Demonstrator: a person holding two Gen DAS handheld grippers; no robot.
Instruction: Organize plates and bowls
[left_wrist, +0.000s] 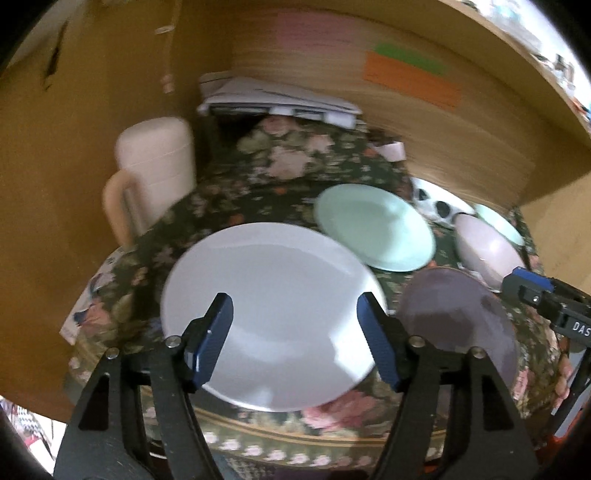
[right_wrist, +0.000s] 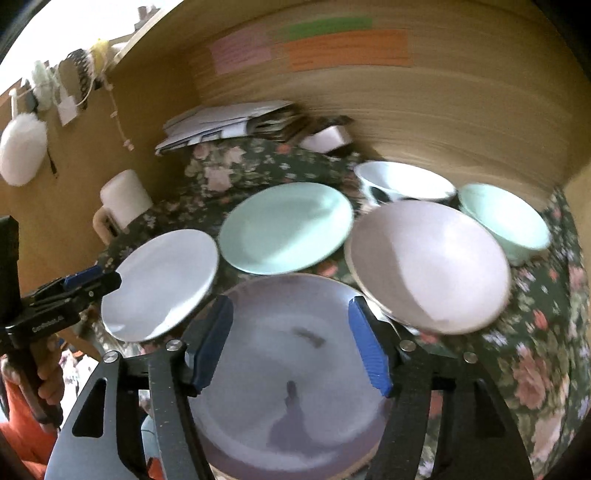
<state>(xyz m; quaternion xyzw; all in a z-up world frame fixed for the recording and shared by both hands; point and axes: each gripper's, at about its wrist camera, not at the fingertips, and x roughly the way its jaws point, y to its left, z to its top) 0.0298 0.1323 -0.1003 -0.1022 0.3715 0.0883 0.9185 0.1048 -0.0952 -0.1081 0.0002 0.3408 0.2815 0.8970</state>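
On the floral cloth lie a white plate, a mint plate and a greyish-purple plate. To their right stand a pale pink bowl, a mint bowl and a white bowl with black spots. My left gripper hangs open above the white plate's near half, nothing between its blue pads. My right gripper is open over the purple plate, also holding nothing. The pink bowl's rim overlaps the purple plate's far right edge.
A cream mug stands at the back left beside a wooden wall. A stack of papers lies at the back, with a small white box beside it. A wooden panel with coloured notes closes the rear. A hand holds the left gripper.
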